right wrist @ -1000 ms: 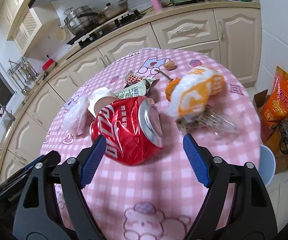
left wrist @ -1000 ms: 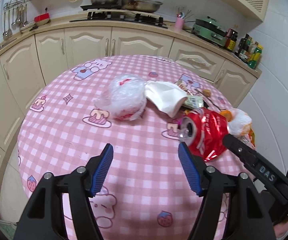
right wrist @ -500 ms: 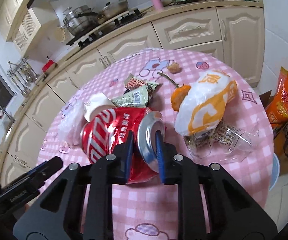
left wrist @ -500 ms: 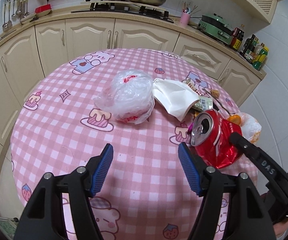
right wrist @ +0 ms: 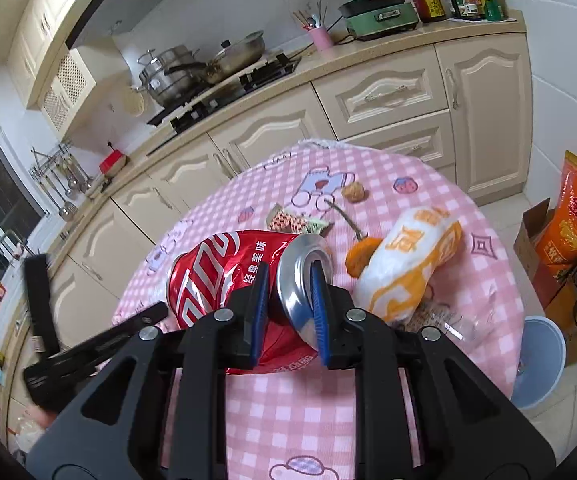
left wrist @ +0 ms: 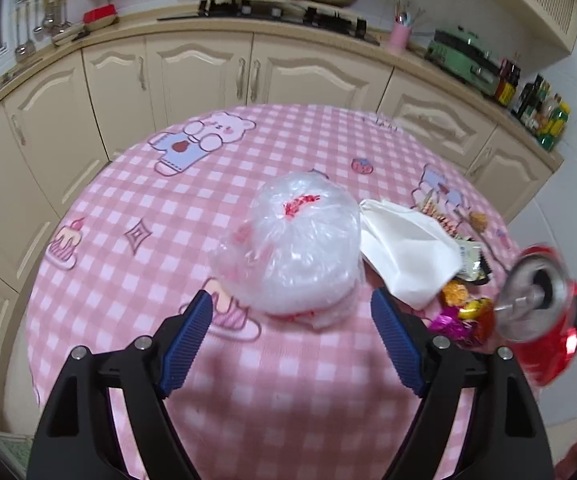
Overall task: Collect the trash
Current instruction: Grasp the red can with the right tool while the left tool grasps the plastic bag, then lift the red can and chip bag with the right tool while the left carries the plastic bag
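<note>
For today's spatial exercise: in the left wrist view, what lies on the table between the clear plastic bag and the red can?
In the left wrist view, a crumpled white paper lies beside the clear plastic bag; shiny candy wrappers sit nearer the red can.

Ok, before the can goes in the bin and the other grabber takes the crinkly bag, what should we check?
1. Right gripper shut on the crushed red can: ok, one finger sits on the top rim, the other inside the opening.
2. Can lifted off the table: ok.
3. Grip firm enough to carry: cannot tell; it holds only the rim.
4. Pale blue bin in reach: ok, it stands beside the table on the right.
5. Left gripper open: ok, fingers spread wide.
6. Clear plastic bag lined up: ok, it lies just ahead, between the fingers, not yet touched.
</note>
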